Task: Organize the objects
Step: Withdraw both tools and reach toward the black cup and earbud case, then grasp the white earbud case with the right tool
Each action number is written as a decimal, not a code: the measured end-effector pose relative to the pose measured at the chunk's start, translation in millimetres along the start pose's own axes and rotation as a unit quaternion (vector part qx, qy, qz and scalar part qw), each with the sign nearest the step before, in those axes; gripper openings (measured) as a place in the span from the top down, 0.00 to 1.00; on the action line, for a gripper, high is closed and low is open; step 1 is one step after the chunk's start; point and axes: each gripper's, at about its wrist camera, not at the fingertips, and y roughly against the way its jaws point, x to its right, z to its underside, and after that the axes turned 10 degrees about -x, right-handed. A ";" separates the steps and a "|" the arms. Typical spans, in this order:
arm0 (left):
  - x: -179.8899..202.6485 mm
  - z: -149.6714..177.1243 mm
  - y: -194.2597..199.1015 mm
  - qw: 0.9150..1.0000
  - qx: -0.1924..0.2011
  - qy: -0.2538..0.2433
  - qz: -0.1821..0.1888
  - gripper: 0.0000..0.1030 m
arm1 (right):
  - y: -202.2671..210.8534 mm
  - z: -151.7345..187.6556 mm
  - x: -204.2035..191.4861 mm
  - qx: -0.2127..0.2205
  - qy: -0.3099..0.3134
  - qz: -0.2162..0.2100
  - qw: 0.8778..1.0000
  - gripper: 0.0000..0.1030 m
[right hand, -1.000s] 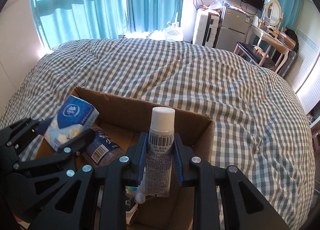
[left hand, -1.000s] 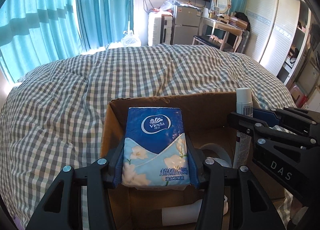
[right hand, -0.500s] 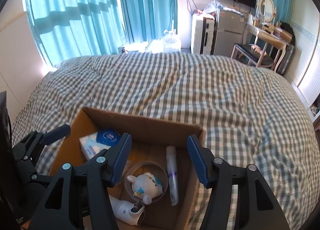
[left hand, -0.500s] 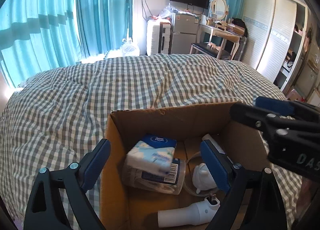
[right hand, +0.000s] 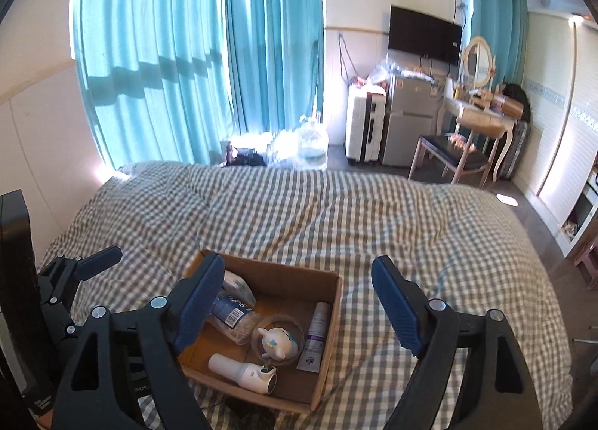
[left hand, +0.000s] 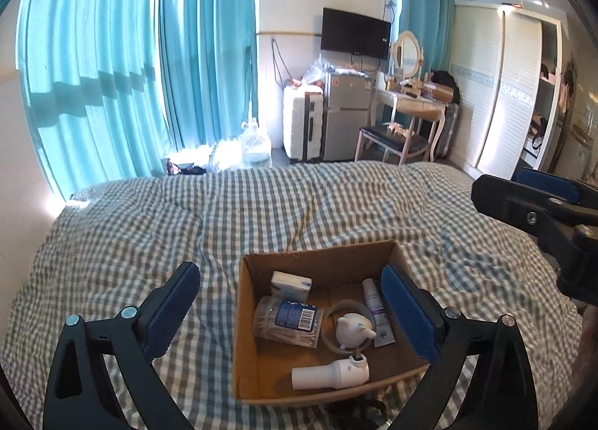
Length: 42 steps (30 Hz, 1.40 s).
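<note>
Cardboard box (left hand: 244,318) | tissue pack (left hand: 290,283), tube (left hand: 375,308) now dropped inside | both grippers (left hand: 291,314) (right hand: 297,303) wide, empty, lifted | packing looks done

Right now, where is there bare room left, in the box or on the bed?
The cardboard box is crowded: tissue pack, jar, toy, tube, white device. A bare strip of floor runs along its left wall. The checked bedspread is open beyond and right of the box.
</note>
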 end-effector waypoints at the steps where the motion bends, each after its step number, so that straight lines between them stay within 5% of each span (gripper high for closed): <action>1: -0.6 0.9 11.0 1.000 0.006 0.000 0.001 0.02 | 11.0 0.7 -1.8 0.005 0.001 0.000 1.000 0.18; 8: 8.3 20.2 80.1 0.999 0.040 -0.023 -0.027 0.01 | 83.4 21.4 -13.3 0.039 0.015 0.019 0.999 0.03; 21: -10.5 82.6 111.4 0.998 0.039 0.029 -0.042 0.00 | 130.2 86.9 -18.7 0.051 0.027 0.022 0.998 0.03; 30: -10.6 129.6 64.0 0.999 -0.005 0.030 -0.038 0.00 | 62.6 146.3 -19.7 -0.005 0.017 0.001 1.000 0.03; 42: -21.4 196.4 -40.7 0.990 -0.128 0.036 -0.045 0.00 | -69.0 225.3 -20.7 -0.131 0.020 -0.012 0.991 0.03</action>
